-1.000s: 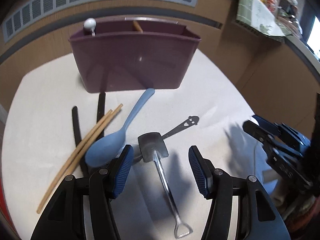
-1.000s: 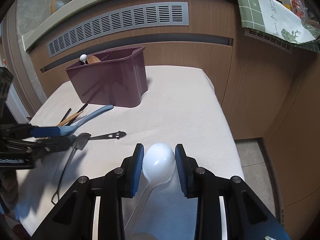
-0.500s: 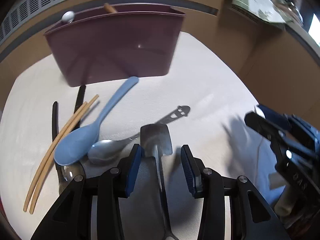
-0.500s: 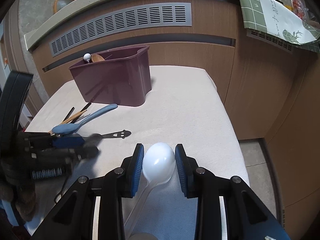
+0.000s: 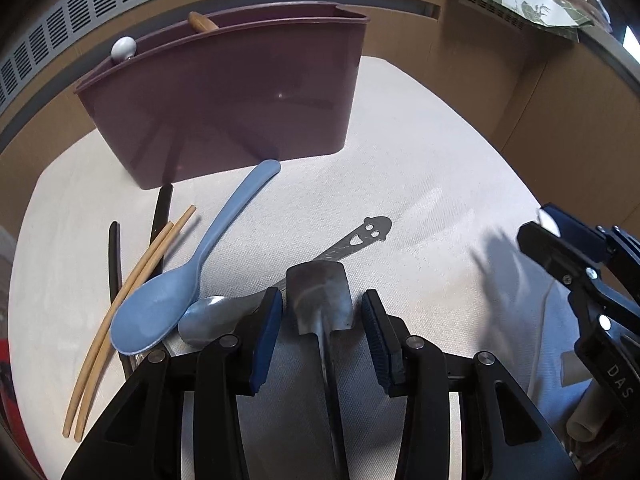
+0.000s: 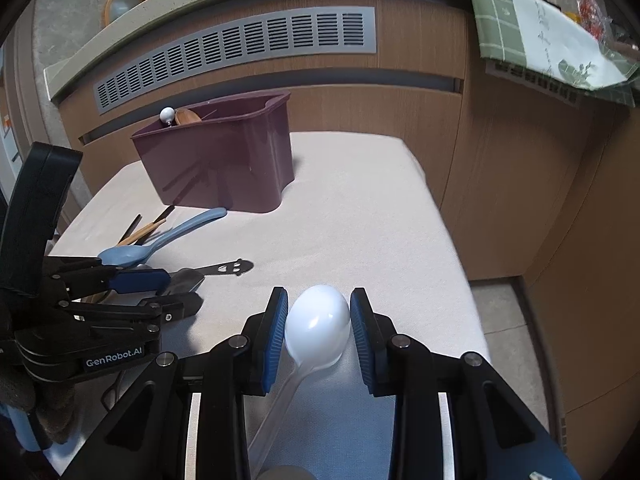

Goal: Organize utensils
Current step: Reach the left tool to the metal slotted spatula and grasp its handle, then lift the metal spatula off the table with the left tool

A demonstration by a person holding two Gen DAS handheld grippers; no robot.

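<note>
While the left tongs [image 5: 322,294] straddle the blade of the shovel-shaped metal spoon [image 5: 318,312], their pads sit just beside its two edges; whether they press on it I cannot tell. The right tongs [image 6: 319,292] are clamped on the bowl of a white spoon [image 6: 316,320], over the surface's [image 5: 420,160] near edge. The step in hand looks like picking up the shovel spoon.

Beside it, towards the left edge, lie a smiley-handled spoon [image 5: 360,236], a blue spoon [image 5: 156,312], wooden chopsticks [image 5: 132,280] and black chopsticks [image 5: 114,248]. The purple holder [image 5: 224,120] stands at the far edge, with two utensils already in it. Next, I judge, comes a firm pinch, then a lift clear of the smiley handle underneath.
</note>
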